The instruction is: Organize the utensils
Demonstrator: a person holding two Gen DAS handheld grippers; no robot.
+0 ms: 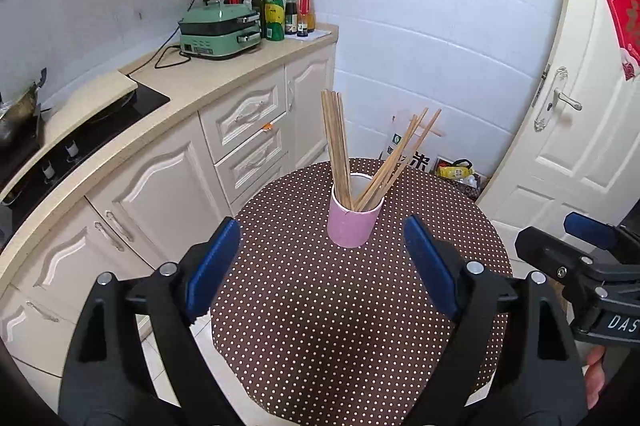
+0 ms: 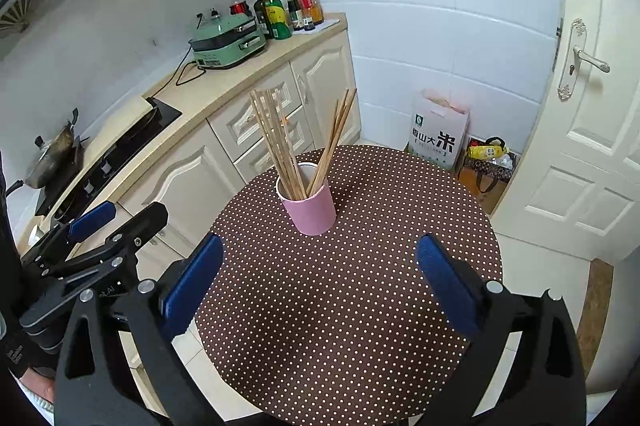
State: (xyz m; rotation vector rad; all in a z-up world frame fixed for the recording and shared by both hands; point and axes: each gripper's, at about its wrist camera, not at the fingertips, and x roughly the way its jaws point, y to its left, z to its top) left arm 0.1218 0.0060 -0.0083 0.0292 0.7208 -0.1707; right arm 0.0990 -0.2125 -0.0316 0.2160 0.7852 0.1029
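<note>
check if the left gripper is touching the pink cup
Apart. The left wrist view shows the left gripper open and empty, with bare dotted tablecloth between its fingers and the pink cup, which stands alone with the chopsticks.

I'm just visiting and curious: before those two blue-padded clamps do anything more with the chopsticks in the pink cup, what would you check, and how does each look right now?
1. Chopsticks all stand in the pink cup: ok, none lies on the visible tablecloth.
2. Cup upright on the dotted table: ok.
3. Left gripper open, nothing between its pads: ok.
4. Right gripper open and empty: ok.
5. Both grippers clear of the cup: ok.
6. Chopsticks gathered tidily: not ok, they split into two bundles leaning to opposite sides.
</note>
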